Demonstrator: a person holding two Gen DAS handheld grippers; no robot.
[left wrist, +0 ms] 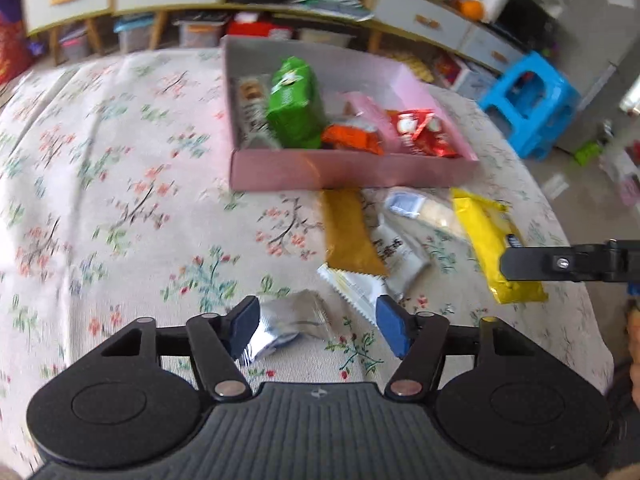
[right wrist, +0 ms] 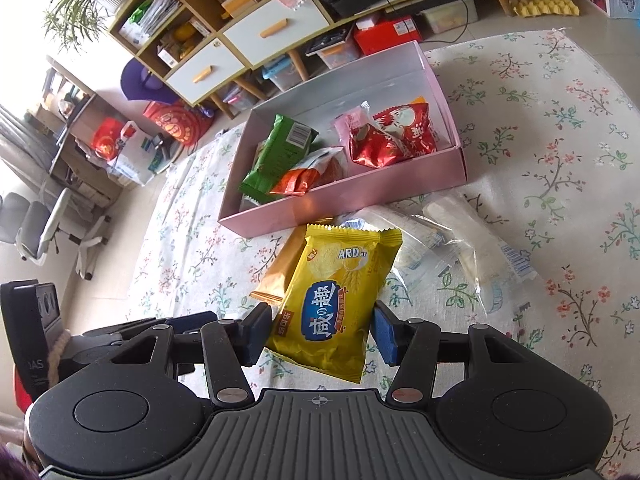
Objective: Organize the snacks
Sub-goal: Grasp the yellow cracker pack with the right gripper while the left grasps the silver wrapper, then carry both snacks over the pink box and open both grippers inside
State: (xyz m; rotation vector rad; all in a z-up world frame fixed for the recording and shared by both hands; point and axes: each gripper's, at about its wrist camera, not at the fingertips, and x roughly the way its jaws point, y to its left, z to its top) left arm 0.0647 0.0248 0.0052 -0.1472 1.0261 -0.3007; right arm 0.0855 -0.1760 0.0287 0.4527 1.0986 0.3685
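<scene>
1. Left wrist view: your left gripper (left wrist: 316, 330) stands partly open over the flowered cloth (left wrist: 120, 200). A small silver packet (left wrist: 286, 326) lies between the jaws, touching the left pad; the right pad is clear of it, so nothing is clamped yet. The picture is blurred, so I cannot tell whether the packet is lifted or resting on the cloth.

2. Same view: the pink box (left wrist: 352, 172) sits further along the cloth with its open top facing you, easy to drop things into. It holds a green bag (left wrist: 294, 108), an orange packet (left wrist: 352, 138), a red packet (left wrist: 424, 132), a pale pink one and a striped one at the left wall. Loose snacks lie just in front of it: a brown packet (left wrist: 348, 232), white wrappers (left wrist: 400, 256) and a yellow bag (left wrist: 488, 240).

3. Right wrist view: your right gripper (right wrist: 318, 334) is about half open with the yellow bag (right wrist: 340, 300) lengthwise between its pads. The pads sit at the bag's edges, so it looks gripped across its width, probably for the box.

4. Same view: the pink box (right wrist: 344, 200) lies just beyond, touching the loose pile. Its far end is bare, so there is room left.
</scene>
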